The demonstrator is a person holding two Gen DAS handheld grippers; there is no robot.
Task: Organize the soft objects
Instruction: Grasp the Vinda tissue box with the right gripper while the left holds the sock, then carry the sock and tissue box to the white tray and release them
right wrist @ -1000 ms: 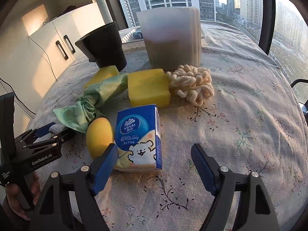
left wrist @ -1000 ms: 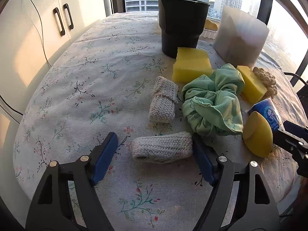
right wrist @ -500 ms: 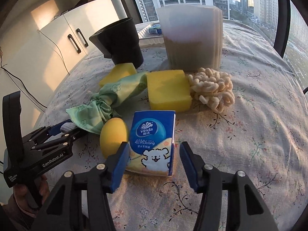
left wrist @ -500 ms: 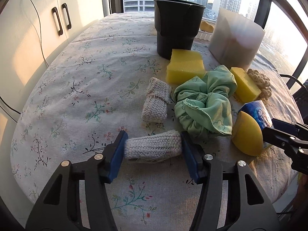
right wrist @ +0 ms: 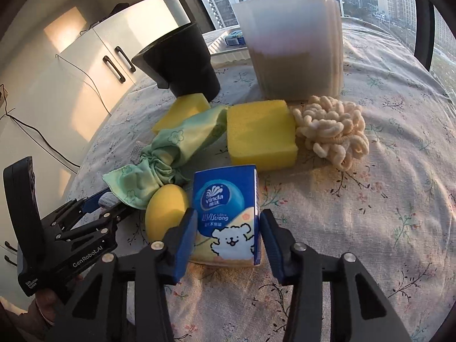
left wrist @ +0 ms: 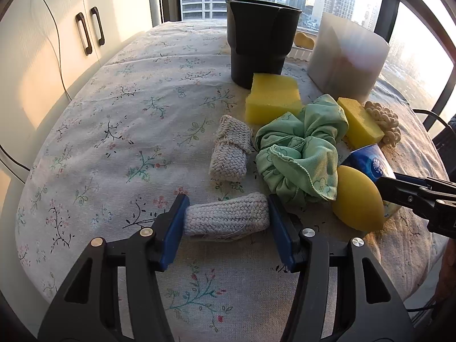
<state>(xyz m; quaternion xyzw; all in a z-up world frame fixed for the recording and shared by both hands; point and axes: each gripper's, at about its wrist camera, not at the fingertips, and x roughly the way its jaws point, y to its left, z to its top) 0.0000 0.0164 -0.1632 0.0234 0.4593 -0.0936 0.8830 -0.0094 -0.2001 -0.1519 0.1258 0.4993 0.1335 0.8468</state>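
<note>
While our left gripper (left wrist: 226, 229) clamps the near knitted roll (left wrist: 226, 220) on the tablecloth (left wrist: 119, 131), our right gripper (right wrist: 228, 238) has just been closing on the tissue pack (right wrist: 226, 216) — the yellow egg-shaped sponge (right wrist: 165, 213) half-hidden behind its finger.

Coarse knitted roll (left wrist: 226, 221), porous foam sponge (left wrist: 273, 101), glossy tissue pack (right wrist: 226, 218)

Free room: bare floral table (left wrist: 119, 131) from 8 to 11 o'clock in the left wrist view; in the right wrist view, bare from 1 to 5 o'clock. Obstacles: black bin (left wrist: 260, 42) and translucent container (left wrist: 346, 59) at 12 to 1; sponges, green cloth (left wrist: 299, 154) clustered centre-right.
</note>
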